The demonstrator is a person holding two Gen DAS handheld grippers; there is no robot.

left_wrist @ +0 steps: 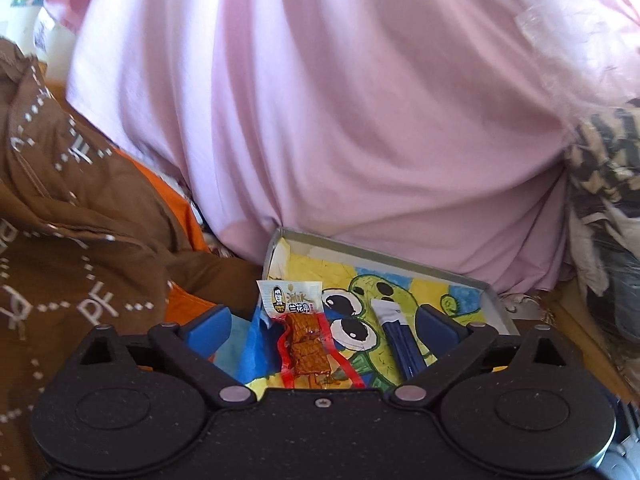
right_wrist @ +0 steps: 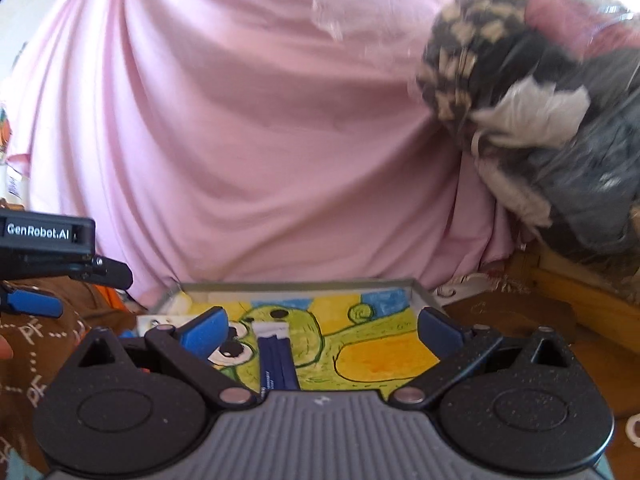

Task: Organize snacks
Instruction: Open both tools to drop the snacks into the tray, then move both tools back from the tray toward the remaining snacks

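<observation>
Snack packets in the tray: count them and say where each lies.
2. A clear packet of brown snack lies at the tray's left side; a dark blue stick packet lies mid-tray. Both grippers hide the tray's near part, so more may be hidden.

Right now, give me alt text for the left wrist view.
The open left claw hovers over a shallow box lined with a green cartoon drawing, where a brown snack packet and a dark blue stick pack lie. Pink cloth fills the background, brown fabric the left.
</observation>
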